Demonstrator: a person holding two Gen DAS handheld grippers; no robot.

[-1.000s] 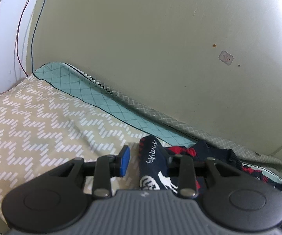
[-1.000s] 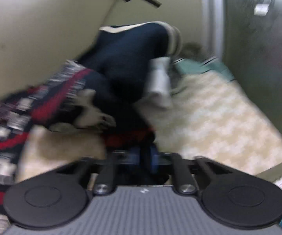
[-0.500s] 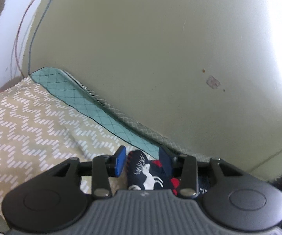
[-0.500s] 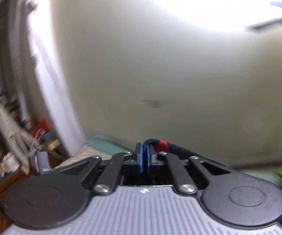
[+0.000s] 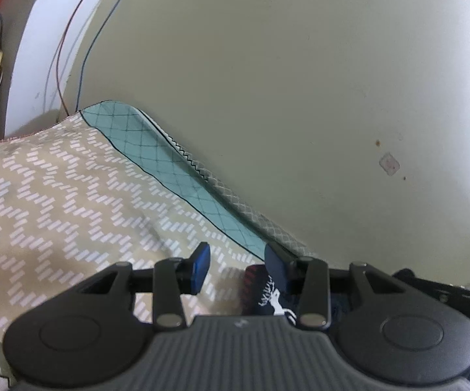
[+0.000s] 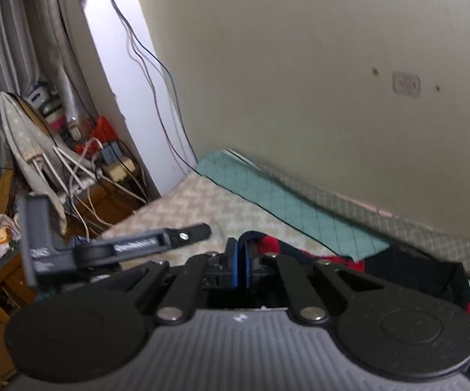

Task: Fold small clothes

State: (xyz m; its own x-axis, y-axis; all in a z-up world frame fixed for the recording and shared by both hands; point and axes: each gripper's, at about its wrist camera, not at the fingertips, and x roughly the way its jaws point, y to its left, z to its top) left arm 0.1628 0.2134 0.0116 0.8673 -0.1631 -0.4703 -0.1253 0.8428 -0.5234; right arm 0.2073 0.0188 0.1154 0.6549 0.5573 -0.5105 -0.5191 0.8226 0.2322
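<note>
On a zigzag-print quilt, knitwear is being folded.
Right gripper is pinching a navy-and-red knit garment; left gripper is hanging unclenched beside it.

In the left wrist view, the garment shows only as a small patch with a white deer print; the gripper body hides the rest. In the right wrist view, the garment is blurred, its lower part hidden behind the gripper housing and cut off at the right edge. The clutter at left is too blurred to identify. The bedspread pattern is smeared.
</note>
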